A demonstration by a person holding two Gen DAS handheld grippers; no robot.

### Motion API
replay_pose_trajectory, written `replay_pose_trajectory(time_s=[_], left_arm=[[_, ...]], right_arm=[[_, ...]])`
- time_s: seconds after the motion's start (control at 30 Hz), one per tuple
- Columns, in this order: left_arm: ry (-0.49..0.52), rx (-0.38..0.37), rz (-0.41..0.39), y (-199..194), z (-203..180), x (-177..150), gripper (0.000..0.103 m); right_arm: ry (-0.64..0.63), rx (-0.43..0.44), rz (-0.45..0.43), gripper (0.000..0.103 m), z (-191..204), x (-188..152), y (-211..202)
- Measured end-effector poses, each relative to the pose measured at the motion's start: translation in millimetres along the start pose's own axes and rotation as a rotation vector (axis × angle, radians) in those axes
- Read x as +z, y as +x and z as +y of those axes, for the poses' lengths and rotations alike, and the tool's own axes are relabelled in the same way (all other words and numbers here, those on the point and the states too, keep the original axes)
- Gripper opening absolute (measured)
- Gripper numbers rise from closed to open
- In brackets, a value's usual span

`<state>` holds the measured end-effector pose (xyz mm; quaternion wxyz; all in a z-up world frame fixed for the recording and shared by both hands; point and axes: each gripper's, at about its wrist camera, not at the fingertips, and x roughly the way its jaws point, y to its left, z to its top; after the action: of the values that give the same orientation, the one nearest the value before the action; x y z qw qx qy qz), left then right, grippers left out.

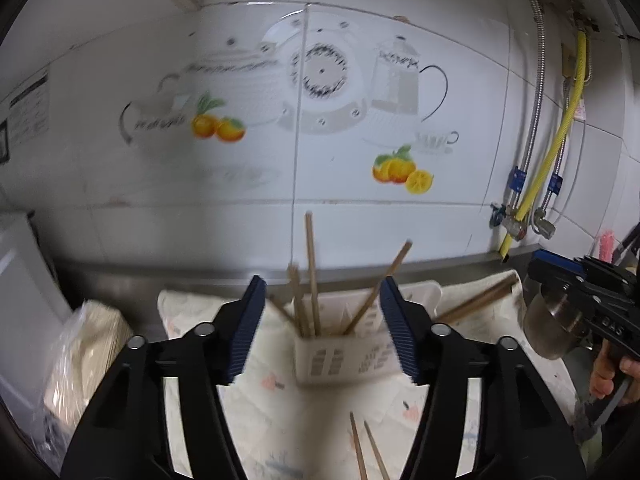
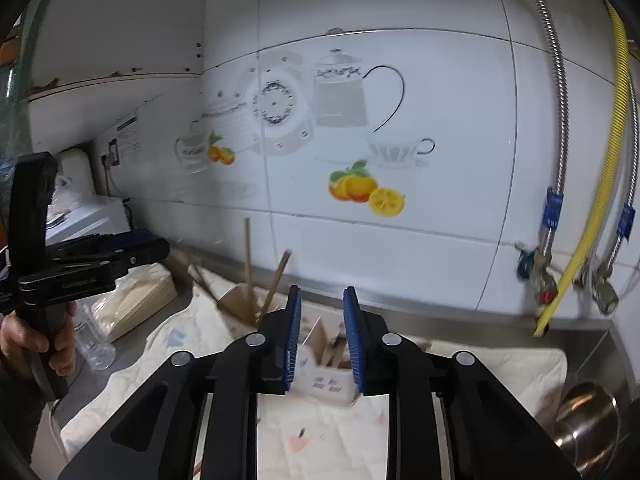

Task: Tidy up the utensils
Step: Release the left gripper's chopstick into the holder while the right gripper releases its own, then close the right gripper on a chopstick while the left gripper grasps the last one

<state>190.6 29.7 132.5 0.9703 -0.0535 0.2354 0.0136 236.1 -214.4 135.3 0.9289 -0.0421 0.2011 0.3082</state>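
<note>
My left gripper (image 1: 323, 322), angled slightly downward at the lower centre of the left wrist view, has its jaws spread wide with nothing pinched, framing the white utensil holder (image 1: 344, 360) whose chopsticks (image 1: 312, 276) stand upright at mid-frame. My right gripper (image 2: 322, 338), low and centre in its own view, is parted narrowly and grips nothing, the holder just beyond its pads. Two loose chopsticks (image 1: 366, 450) lie on the cloth (image 1: 280, 420) covering the worktop at the bottom of the left view.

Upright chopsticks (image 1: 311, 276) crowded the utensil holder (image 1: 340, 356), tiled wall (image 1: 360, 220) close behind, steel pot (image 2: 588, 424) blocked right, cloth (image 2: 328, 436) lay open in front.
</note>
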Motion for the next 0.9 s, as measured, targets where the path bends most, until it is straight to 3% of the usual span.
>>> replay_pose_trajectory(time_s=[0.2, 0.5, 0.9], left_arm=[[-0.032, 0.029, 0.025, -20, 10, -43, 0.078], [-0.049, 0.111, 0.044, -43, 22, -102, 0.097], [-0.085, 0.139, 0.093, -53, 37, -153, 0.098]], right_arm=[[0.01, 0.029, 0.037, 0.029, 26, -45, -17], [0.054, 0.053, 0.173, 0.029, 68, -133, -13], [0.121, 0.1, 0.331, 0.026, 125, -214, -7]])
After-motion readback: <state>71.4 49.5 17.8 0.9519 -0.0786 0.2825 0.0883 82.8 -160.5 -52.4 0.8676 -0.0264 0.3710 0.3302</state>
